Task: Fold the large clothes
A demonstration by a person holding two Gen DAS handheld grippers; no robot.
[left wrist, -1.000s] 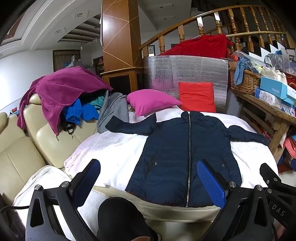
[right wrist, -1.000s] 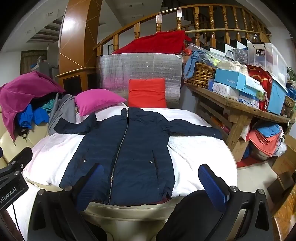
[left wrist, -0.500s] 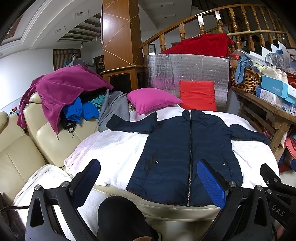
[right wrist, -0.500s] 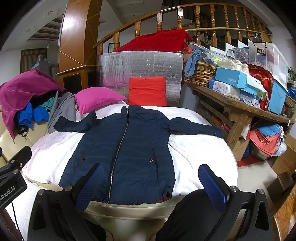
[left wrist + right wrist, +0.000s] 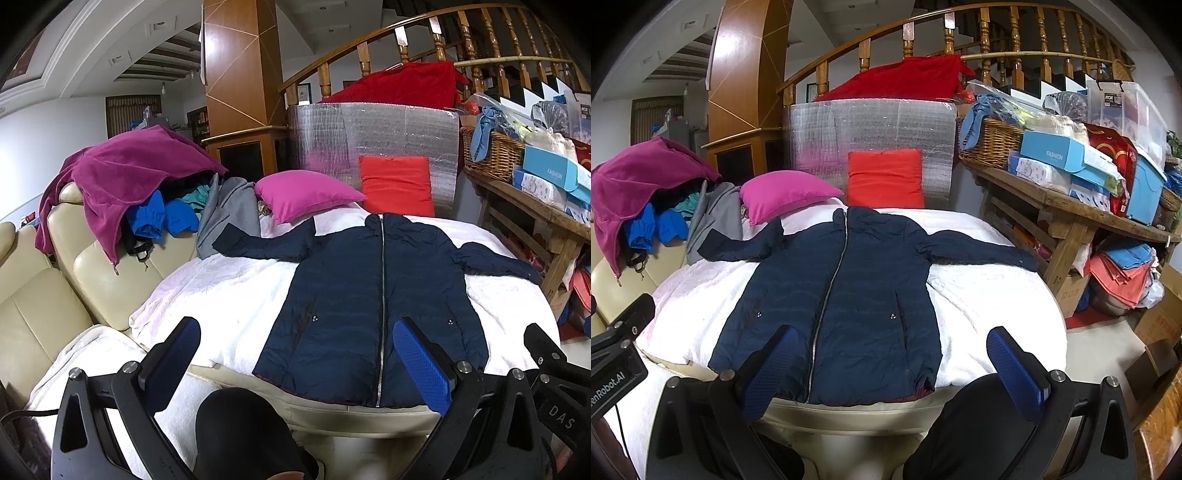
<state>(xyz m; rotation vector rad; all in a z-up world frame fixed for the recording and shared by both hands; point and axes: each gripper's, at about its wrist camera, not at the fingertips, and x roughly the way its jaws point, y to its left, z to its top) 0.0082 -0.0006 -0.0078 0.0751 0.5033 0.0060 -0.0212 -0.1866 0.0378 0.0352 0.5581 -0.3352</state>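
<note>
The jacket (image 5: 373, 295) is navy, zipped to the collar, and lies flat, front side up, on the white blanket (image 5: 229, 288). Both sleeves extend outward from the shoulders. The hem lies at the near edge of the blanket; the collar points toward the red cushion (image 5: 397, 184).

The left gripper (image 5: 295, 354) is held above the near edge of the blanket, short of the jacket hem. Its jaws are spread wide and hold nothing. The blue pads (image 5: 421, 362) face each other.

The right gripper (image 5: 890, 362) is held at the same near edge, in front of the jacket hem. Its jaws are also spread wide and hold nothing.

The pink pillow (image 5: 786, 195) rests beyond the jacket, just beside the sleeve on that side. A pile of clothes (image 5: 147, 192) covers the sofa (image 5: 48, 295) next to the blanket. A wooden table (image 5: 1071, 221) stands on the other side of the jacket.
</note>
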